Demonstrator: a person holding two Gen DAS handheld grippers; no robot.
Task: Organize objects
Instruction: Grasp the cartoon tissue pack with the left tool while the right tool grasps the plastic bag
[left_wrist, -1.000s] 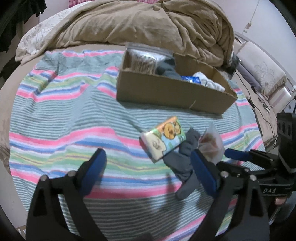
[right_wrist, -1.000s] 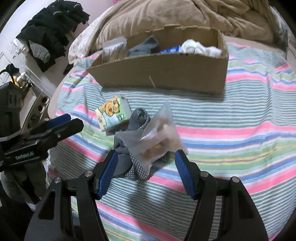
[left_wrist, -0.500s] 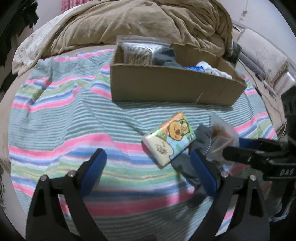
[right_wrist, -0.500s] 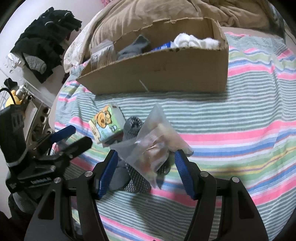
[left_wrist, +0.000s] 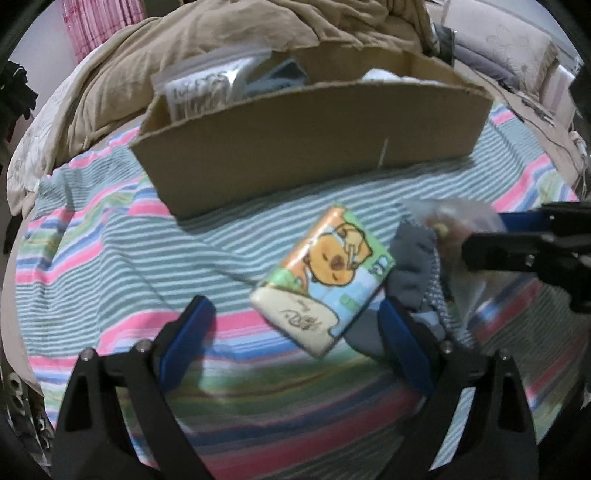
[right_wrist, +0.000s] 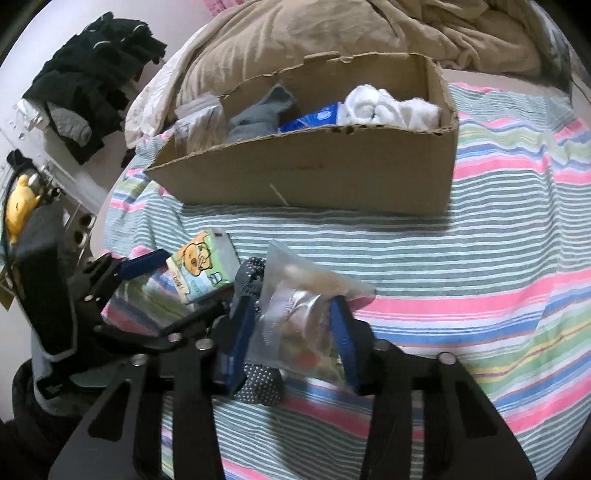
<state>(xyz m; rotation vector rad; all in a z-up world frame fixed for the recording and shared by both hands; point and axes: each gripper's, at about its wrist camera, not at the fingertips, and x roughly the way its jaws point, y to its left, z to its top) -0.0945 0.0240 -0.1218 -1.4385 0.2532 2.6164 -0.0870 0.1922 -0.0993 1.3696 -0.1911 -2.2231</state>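
Note:
A cardboard box (left_wrist: 306, 147) (right_wrist: 314, 177) stands on the striped blanket with a zip bag, grey cloth and white cloth inside. A tissue pack with a cartoon bear (left_wrist: 325, 273) (right_wrist: 201, 267) lies in front of it, beside a grey sock (left_wrist: 413, 258) (right_wrist: 255, 280). My left gripper (left_wrist: 295, 339) is open, its fingers either side of the tissue pack's near end. My right gripper (right_wrist: 295, 332) has closed its fingers on a clear plastic bag of snacks (right_wrist: 303, 317), which lies on the sock; the bag also shows in the left wrist view (left_wrist: 458, 225).
A brown duvet (left_wrist: 221, 44) is heaped behind the box. Dark clothes (right_wrist: 92, 81) hang at the far left. The striped blanket (right_wrist: 498, 295) stretches out to the right of the bag.
Both grippers moved forward and lower. The right gripper's fingers narrowed around the plastic bag. The left gripper came up to the tissue pack.

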